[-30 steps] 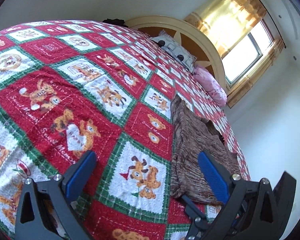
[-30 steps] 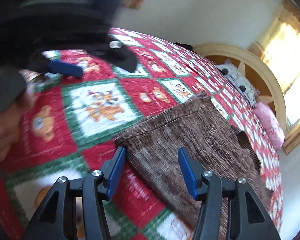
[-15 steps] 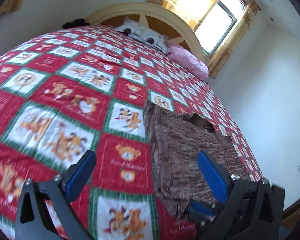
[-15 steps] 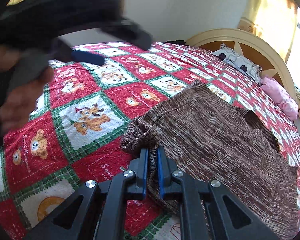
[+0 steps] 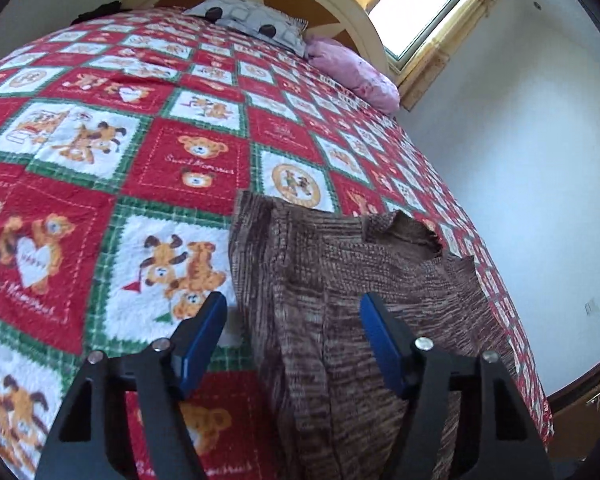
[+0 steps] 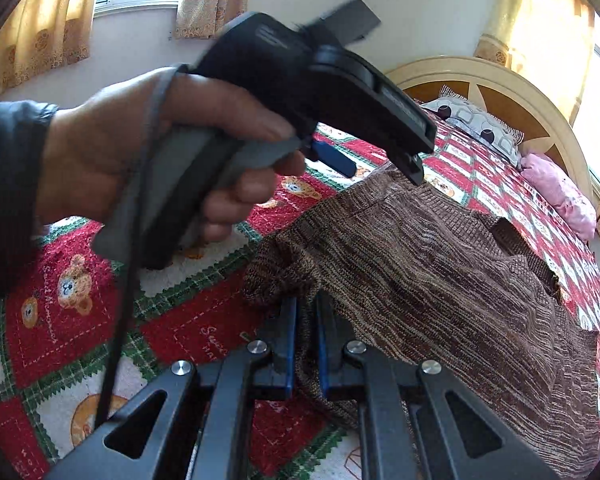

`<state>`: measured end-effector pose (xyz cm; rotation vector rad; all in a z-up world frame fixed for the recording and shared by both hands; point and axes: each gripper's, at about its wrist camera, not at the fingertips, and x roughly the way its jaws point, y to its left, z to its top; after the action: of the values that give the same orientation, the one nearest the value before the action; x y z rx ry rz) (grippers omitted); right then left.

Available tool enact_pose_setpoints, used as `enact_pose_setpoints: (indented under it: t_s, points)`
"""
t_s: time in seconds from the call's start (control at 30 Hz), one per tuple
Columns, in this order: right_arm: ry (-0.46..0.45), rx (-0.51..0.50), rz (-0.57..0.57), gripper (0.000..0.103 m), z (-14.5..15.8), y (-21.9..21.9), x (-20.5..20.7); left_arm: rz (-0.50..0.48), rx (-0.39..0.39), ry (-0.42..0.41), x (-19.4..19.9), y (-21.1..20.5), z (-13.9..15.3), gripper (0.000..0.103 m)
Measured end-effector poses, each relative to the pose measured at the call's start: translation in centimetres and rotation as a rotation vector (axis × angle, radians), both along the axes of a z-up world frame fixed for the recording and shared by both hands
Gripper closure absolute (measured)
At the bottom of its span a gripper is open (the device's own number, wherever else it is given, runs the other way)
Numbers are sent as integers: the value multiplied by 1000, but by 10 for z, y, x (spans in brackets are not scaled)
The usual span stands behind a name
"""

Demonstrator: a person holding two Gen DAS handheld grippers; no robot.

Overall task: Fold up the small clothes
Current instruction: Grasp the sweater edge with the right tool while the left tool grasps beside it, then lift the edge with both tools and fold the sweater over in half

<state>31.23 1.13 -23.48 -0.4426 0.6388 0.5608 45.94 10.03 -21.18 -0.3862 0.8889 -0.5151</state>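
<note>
A brown marled knit garment (image 5: 340, 280) lies spread on the bed, near its right side. My left gripper (image 5: 296, 312) straddles the garment's left edge. Its jaws are closing, with the knit between the blue pads (image 5: 204, 336) but not pressed by them. In the right wrist view a hand holds that left gripper (image 6: 384, 172) over the far corner of the garment (image 6: 440, 260). My right gripper (image 6: 306, 320) is shut on the near bunched corner of the knit, which bulges up in front of its fingertips.
A red, white and green patchwork bedspread (image 5: 100, 160) with bear pictures covers the bed. A grey patterned pillow (image 5: 252, 20) and a pink pillow (image 5: 352, 68) lie by the curved headboard (image 5: 340, 8). The bed's right edge (image 5: 532, 360) drops off beside a white wall.
The left gripper swung right across the bedspread to the garment's edge and its jaws narrowed. The right gripper closed on the garment's near corner and has kept hold.
</note>
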Motion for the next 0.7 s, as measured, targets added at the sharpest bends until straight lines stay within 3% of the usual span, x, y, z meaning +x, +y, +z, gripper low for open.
enact_pose_setpoints:
  t_s: [0.03, 0.1, 0.2, 0.4, 0.7]
  points:
    - [-1, -1, 0, 95, 0, 0, 0, -9, 2, 12, 2, -2, -2, 51]
    - [0, 0, 1, 95, -1, 0, 0, -9, 8, 27, 8, -4, -6, 57]
    - [4, 7, 1, 95, -1, -1, 1, -25, -35, 57, 15, -4, -11, 89]
    - [7, 34, 4, 97, 4, -8, 1, -11, -47, 35, 8, -4, -3, 93]
    - [21, 292, -79, 98, 50, -77, 2, 29, -157, 20, 3, -7, 26, 93]
